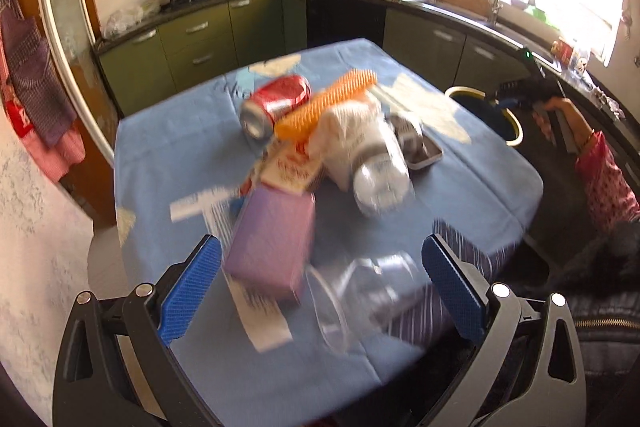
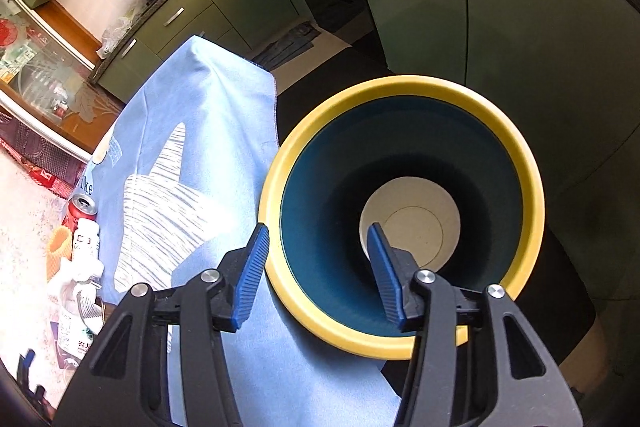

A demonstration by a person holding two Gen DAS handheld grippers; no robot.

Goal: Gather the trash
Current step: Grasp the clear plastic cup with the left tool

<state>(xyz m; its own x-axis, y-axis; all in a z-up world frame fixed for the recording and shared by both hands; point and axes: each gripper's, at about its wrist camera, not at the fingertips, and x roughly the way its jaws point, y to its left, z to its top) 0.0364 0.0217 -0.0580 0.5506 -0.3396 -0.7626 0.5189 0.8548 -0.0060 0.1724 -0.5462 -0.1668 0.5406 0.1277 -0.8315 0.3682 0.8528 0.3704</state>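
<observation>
Nearest the left wrist camera: one clear plastic cup point(image 1: 360, 303), tipped on its side, blurred, lying on the blue tablecloth point(image 1: 472, 179) between the spread blue pads of the left gripper point(image 1: 322, 297). Jaws wide apart, gripping nothing — the cup sits in the gap without visible contact.

Trash pile, counted from the left wrist view:
- one purple box point(image 1: 272, 239), just beside the cup, lying over one long white paper slip point(image 1: 260, 315)
- one red soda can point(image 1: 276, 105), on its side, open end toward the camera
- one orange ribbed piece point(image 1: 326, 105), leaning against the can
- one crumpled white plastic bag point(image 1: 346, 131) at the centre of the heap
- one clear water bottle point(image 1: 382, 183) on its side, touching the bag
- one red-and-white carton point(image 1: 290, 173) behind the purple box
- one small metal tin point(image 1: 426, 155) at the far edge of the pile

All blurred; finer detail cannot be read.

Right wrist view: right gripper point(image 2: 318, 267) held over one bin point(image 2: 404, 85) — yellow rim, dark teal inner wall, pale round bottom. Nothing seen inside. Jaws apart, empty. Bin stands on the floor, its rim pressed against the hanging edge of the cloth. Can, orange piece and bottle show small at the left edge.
</observation>
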